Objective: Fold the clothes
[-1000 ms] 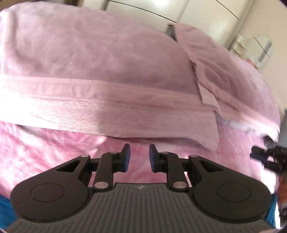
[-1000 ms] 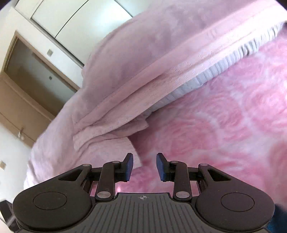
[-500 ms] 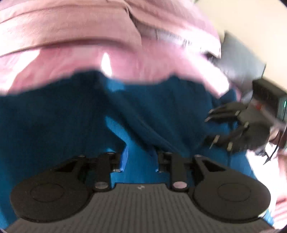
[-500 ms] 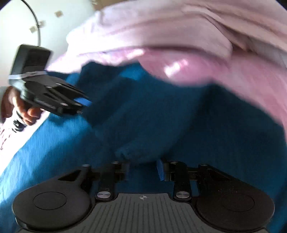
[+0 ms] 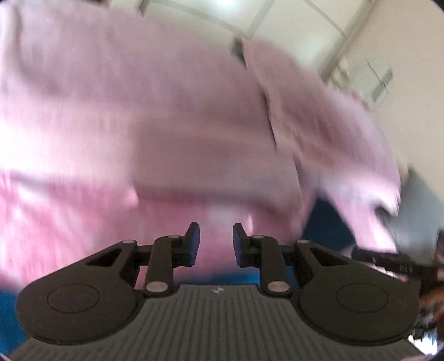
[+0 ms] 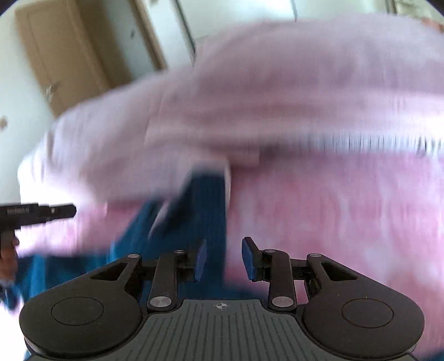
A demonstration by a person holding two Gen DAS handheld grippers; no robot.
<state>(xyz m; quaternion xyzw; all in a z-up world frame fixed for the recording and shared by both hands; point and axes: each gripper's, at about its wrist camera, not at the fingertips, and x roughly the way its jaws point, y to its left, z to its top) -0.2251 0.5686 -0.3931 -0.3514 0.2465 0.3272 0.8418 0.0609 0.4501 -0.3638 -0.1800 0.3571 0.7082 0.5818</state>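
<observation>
L wrist view, heavily blurred: the left tongs [image 5: 216, 241] are standing a little apart w/ nothing between the pads, only the pink patterned bed cover [image 5: 69, 222] showing through the gap. A pale pink blanket [image 5: 166, 111] is lying bunched across the bed behind, w/ a second pale pink cloth [image 5: 327, 133] overlapping it on the right. The blue garment [image 5: 327, 227] is peeking out at right, just past the blanket edge, & a thin blue strip of it is showing below the fingers [image 5: 191, 241] against the tong body. At far right the right tongs [image 5: 388, 261] are coming into the picture as a dark bar; can't tell their state from here. White cupboard doors [image 5: 277, 16] are filling the top. R wrist view, also blurred: the right tongs [image 6: 223, 258] are sitting partly open, pads clear, gripping nothing. The blue garment [image 6: 202, 205] is lying on the bed cover [image 6: 347, 216] ahead & left of them, running up toward the pale blanket [image 6: 277, 83] & spreading out to the lower left. The left tongs [image 6: 52, 212] are poking in at the left edge, w/ a hand [image 6: 8, 250] behind. A brown door [image 6: 69, 55] is at upper left.
</observation>
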